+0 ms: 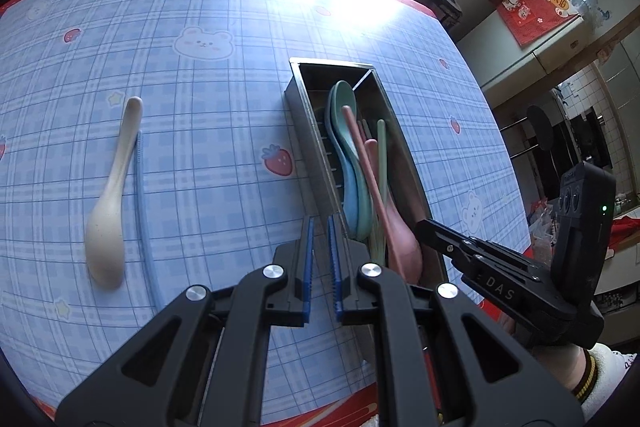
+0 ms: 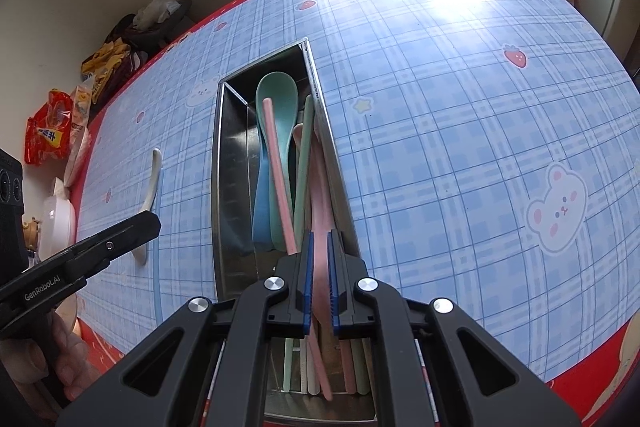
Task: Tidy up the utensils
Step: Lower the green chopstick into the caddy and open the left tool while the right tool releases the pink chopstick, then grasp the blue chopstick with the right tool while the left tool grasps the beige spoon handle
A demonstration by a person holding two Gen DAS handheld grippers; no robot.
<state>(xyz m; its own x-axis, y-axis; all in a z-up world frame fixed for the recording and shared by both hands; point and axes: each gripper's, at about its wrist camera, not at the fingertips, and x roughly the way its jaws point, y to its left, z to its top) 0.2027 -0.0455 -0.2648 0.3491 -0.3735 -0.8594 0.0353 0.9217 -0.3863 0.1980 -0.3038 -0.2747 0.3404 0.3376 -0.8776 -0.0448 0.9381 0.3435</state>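
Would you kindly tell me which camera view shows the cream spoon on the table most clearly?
The left wrist view: the cream spoon lies fully visible on the tablecloth, bowl toward the camera, beside a blue straw-like stick. In the right wrist view the left gripper covers part of it, leaving mostly its handle.
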